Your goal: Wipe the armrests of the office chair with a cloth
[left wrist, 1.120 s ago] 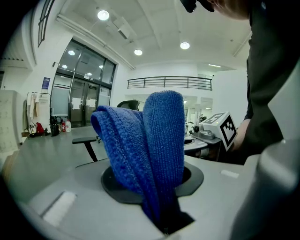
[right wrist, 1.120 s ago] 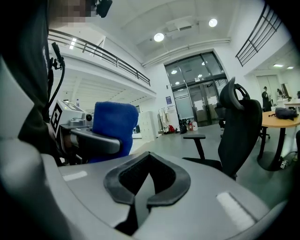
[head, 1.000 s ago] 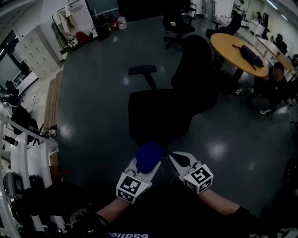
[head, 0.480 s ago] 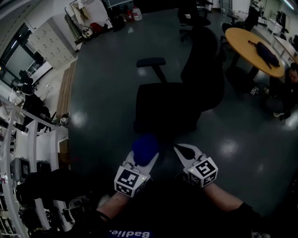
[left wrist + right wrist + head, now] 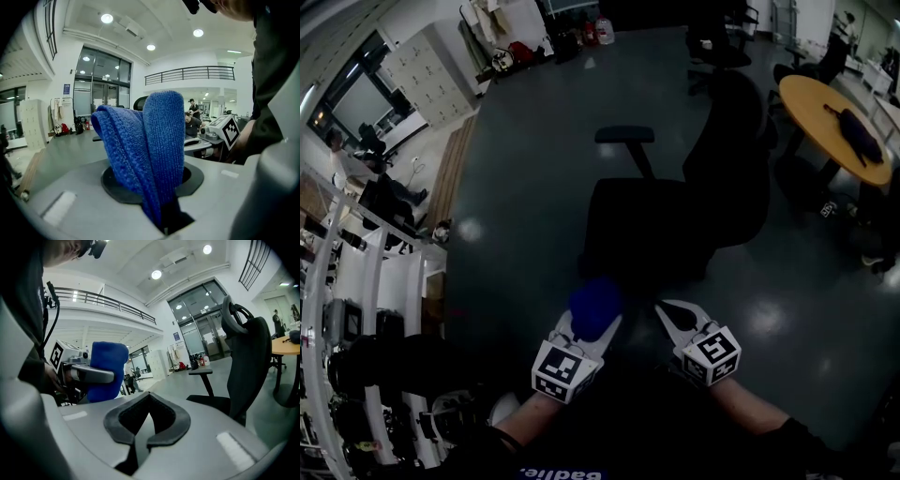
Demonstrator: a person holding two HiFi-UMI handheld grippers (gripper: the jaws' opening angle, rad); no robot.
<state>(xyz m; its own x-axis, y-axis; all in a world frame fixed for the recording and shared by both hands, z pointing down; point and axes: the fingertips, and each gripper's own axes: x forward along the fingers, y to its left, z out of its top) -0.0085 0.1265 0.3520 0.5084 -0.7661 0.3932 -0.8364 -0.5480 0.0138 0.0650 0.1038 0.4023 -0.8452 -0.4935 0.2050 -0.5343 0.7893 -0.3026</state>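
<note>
A black office chair stands on the dark floor just ahead of both grippers, its backrest to the right. One armrest shows on its far side, also seen as the armrest in the right gripper view; the near one is lost in the dark. My left gripper is shut on a folded blue cloth, which bulges up out of its jaws, just short of the seat's front edge. Beside it, my right gripper is shut and holds nothing. The blue cloth also shows at the left of the right gripper view.
A round wooden table with a dark bag on it stands at the right. More chairs sit at the back. White shelving and desks line the left side. A person sits in the background.
The head view has swung, so the chair and table sit further right and the left-side shelving shows more. Both grippers hold their places in front of the seat, the cloth still clamped.
</note>
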